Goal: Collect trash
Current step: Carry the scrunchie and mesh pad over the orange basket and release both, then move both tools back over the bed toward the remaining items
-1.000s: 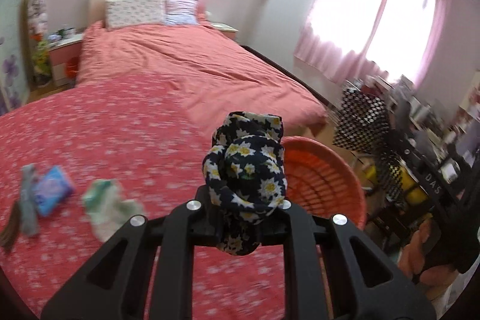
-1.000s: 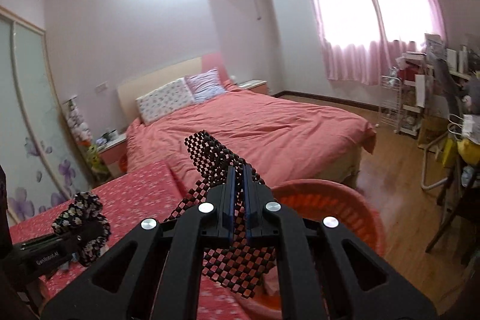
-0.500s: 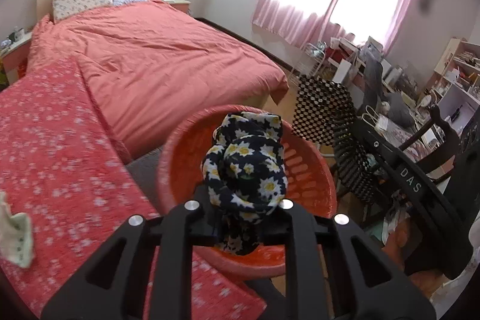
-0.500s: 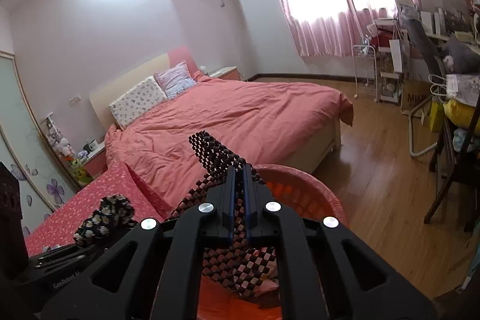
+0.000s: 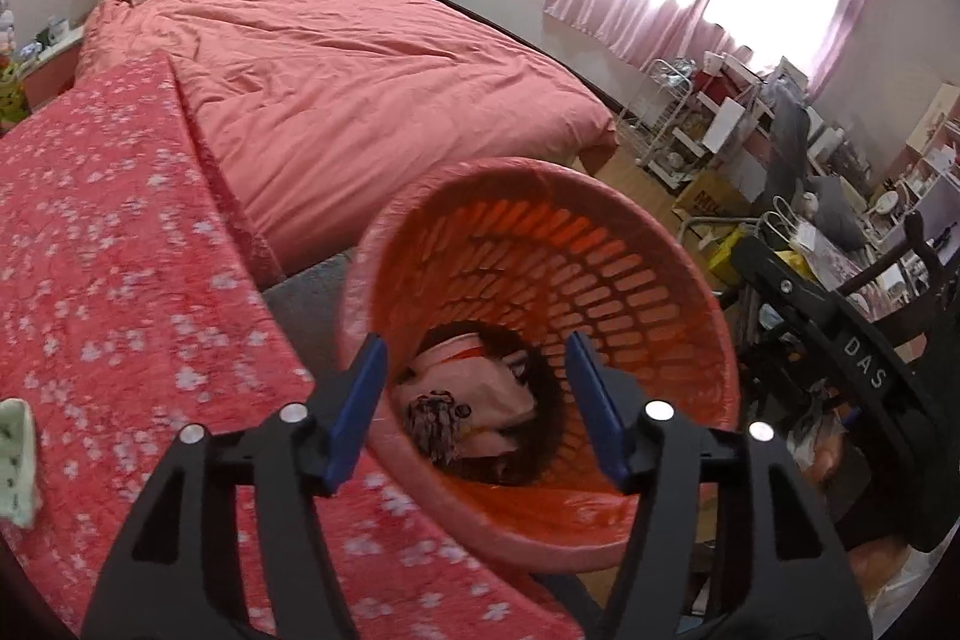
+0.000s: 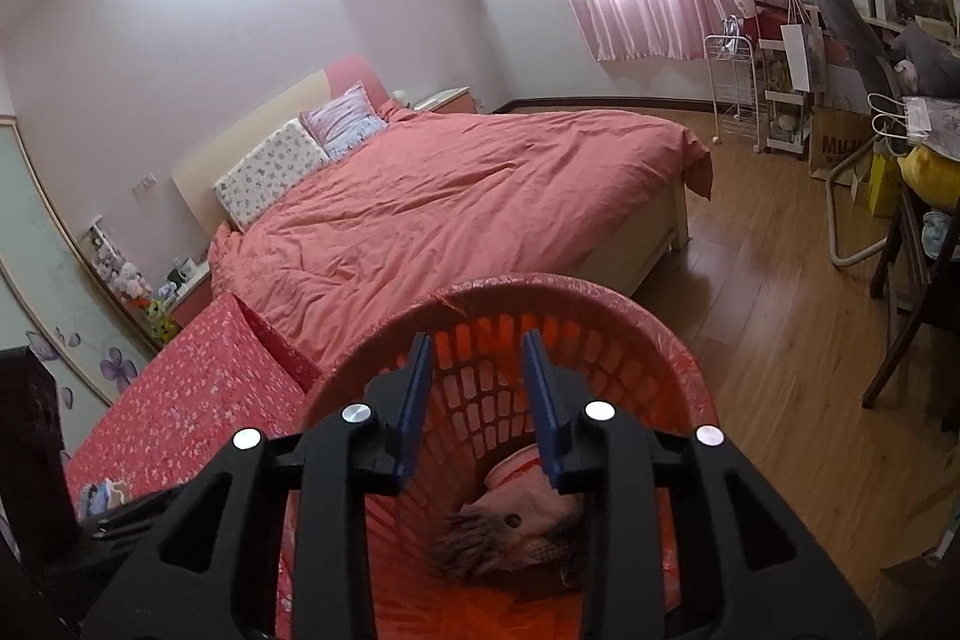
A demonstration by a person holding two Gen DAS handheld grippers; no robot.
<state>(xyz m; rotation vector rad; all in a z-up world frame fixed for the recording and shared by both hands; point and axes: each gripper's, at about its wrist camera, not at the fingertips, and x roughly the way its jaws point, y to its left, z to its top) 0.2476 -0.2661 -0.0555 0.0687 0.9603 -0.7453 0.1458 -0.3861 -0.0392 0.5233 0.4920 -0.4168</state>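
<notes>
An orange slotted basket [image 5: 600,244] [image 6: 606,292] stands beside a table with a red flowered cloth [image 5: 108,280]. Both grippers hang over its mouth. My left gripper [image 5: 474,370] has its jaws opening, with nothing between them. My right gripper [image 6: 477,367] is opening too, and its jaws are empty. At the basket's bottom lie a pink bag [image 5: 474,382], a blurred dark flowered cloth [image 5: 435,424] and a dark blurred cloth [image 6: 498,544]. A pale green-white scrap [image 5: 15,454] lies on the table at the left edge.
A bed with a salmon cover [image 5: 360,58] fills the space behind the basket. At the right are a wooden floor [image 6: 780,316], a white rack [image 6: 732,88], a cluttered desk and a dark chair [image 6: 912,316]. A nightstand [image 5: 42,64] stands by the headboard.
Both grippers sank over the basket and opened. The dark flowered cloth left the left jaws and the black-and-red checked cloth left the right jaws; both dropped into the basket.
</notes>
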